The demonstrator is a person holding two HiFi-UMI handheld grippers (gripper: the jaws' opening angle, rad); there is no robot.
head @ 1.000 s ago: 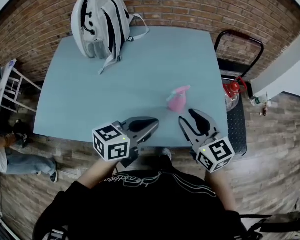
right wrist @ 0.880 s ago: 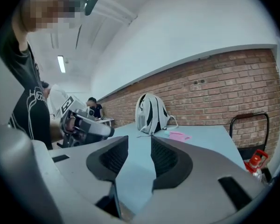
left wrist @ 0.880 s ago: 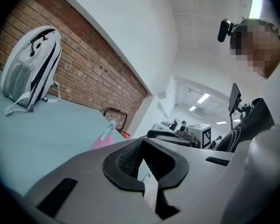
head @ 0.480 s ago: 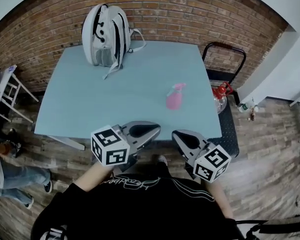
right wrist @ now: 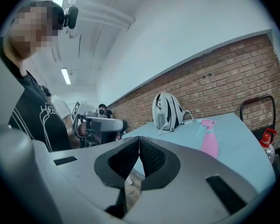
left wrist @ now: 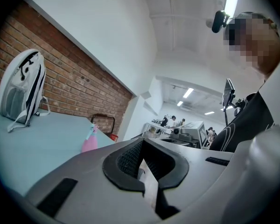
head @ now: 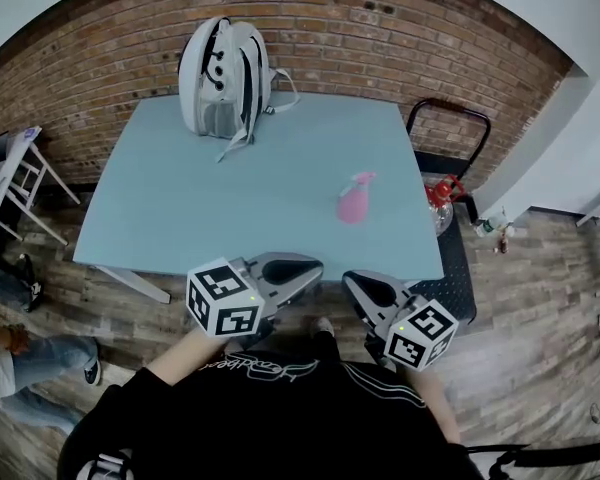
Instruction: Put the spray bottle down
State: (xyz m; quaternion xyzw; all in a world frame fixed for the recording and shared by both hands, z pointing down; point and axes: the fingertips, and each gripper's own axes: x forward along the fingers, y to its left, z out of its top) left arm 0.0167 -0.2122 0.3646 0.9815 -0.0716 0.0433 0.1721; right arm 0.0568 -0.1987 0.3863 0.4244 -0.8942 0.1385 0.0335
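1. The bench (head: pixel 180 208) has a plain pale blue top, seen in the head view.
2. A white and grey backpack (head: pixel 223 76) stands upright at about 11 o'clock of the bench's middle, near the far edge. One strap (head: pixel 232 140) trails onto the top toward 6 o'clock.
3. A pink spray bottle (head: pixel 354 200) stands upright at about 3 o'clock, well apart from the backpack.

Lab: brick wall (head: pixel 380 28), strip lights (right wrist: pixel 65 76), equipment benches (left wrist: pixel 186 127)

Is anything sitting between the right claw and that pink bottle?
Nothing visible. Only bare table lies between the right gripper, whose empty jaws just closed, and the upright spray bottle; the backpack stands far back.
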